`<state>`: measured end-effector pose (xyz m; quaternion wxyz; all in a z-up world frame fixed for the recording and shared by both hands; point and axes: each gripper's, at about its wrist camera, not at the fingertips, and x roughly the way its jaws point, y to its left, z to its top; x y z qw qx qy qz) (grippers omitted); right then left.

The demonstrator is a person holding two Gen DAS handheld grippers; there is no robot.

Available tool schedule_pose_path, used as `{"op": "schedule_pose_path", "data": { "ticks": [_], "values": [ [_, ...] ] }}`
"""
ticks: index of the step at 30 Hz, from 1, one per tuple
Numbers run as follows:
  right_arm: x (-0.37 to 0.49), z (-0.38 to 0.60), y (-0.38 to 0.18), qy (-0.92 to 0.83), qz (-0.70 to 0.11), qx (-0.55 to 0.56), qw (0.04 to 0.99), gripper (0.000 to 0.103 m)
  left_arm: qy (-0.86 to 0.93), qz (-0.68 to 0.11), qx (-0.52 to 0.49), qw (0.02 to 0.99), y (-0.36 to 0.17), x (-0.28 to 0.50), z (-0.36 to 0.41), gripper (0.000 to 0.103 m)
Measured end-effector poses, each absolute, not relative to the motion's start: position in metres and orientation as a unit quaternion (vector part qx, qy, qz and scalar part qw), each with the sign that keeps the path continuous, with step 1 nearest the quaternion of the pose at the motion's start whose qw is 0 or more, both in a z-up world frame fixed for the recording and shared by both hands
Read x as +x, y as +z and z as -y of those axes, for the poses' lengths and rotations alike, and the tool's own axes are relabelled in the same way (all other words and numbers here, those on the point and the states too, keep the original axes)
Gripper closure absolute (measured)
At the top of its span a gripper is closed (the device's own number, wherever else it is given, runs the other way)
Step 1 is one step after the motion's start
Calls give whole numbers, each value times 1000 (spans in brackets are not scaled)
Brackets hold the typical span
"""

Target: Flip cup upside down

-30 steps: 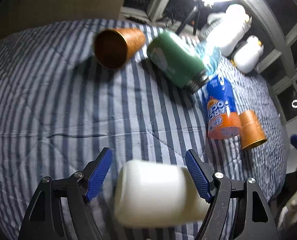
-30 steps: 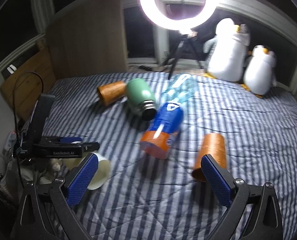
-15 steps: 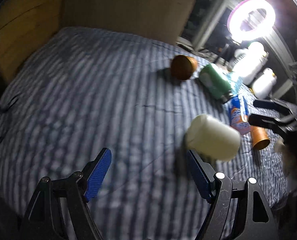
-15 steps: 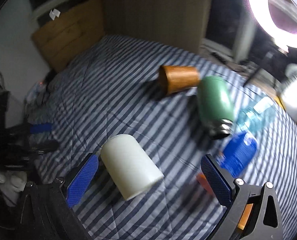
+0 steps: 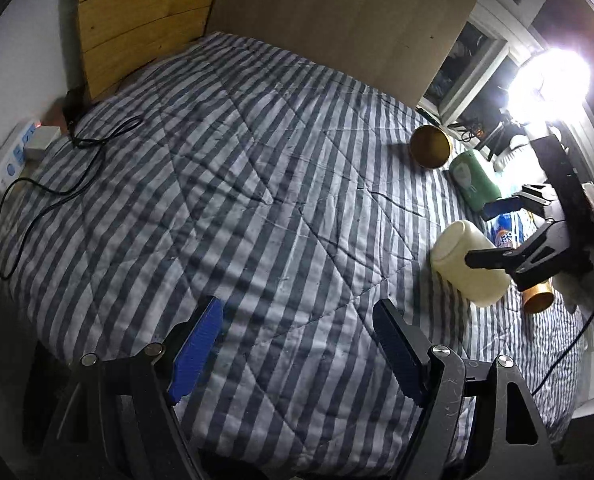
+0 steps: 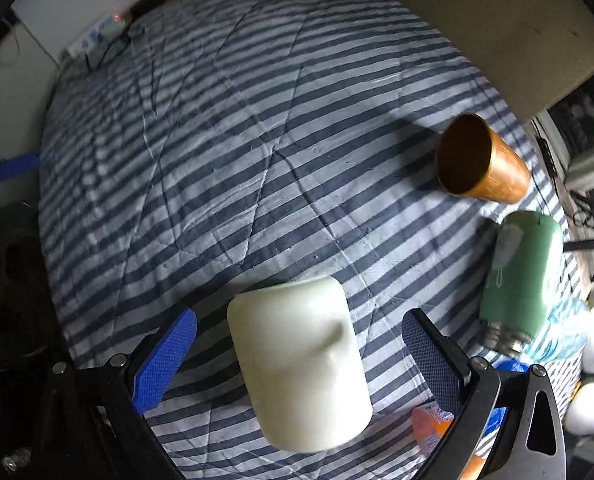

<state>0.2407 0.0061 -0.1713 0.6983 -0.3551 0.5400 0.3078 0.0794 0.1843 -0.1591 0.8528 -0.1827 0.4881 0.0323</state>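
A cream-white cup (image 6: 301, 364) lies on its side on the striped bedspread (image 6: 237, 160), its closed base pointing away from the right wrist camera. My right gripper (image 6: 297, 360) is open, with the cup between its blue fingers and gaps on both sides. In the left wrist view the same cup (image 5: 471, 268) lies at the right, with the right gripper's black fingers (image 5: 493, 258) around it. My left gripper (image 5: 297, 354) is open and empty, low over the near part of the bed, well left of the cup.
A copper cup (image 6: 481, 164) lies on its side further back, a green flask (image 6: 525, 280) beside it, then a clear bottle and an orange-blue packet (image 6: 433, 420). A second copper cup (image 5: 539, 300) lies behind the right gripper. A black cable (image 5: 57, 184) and power strip sit at the far left.
My left gripper has let the white cup go and pulled back left. My right gripper has moved in, and now has the cup between its open fingers.
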Motion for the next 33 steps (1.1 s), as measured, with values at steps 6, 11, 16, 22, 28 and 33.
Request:
{"op": "schedule_pose_path", "data": {
  "ticks": [6, 11, 16, 22, 28, 33],
  "values": [
    [240, -13, -187, 287, -555, -385, 679, 15, 34, -486, -187, 853, -159, 77, -190, 23],
    [241, -6, -187, 273, -560, -368, 690, 33, 31, -484, -190, 854, -158, 78, -194, 23],
    [235, 18, -172, 264, -546, -314, 730, 33, 16, -482, -180, 857, -154, 82, -186, 23],
    [217, 80, -150, 239, -502, -167, 814, 33, -19, -478, -161, 863, -151, 93, -167, 23],
    [184, 118, -144, 193, -436, -76, 876, 34, -61, -481, -125, 866, -156, 106, -135, 23],
    [142, 153, -140, 157, -371, -28, 915, 34, -98, -484, -102, 863, -164, 111, -99, 23]
  ]
}}
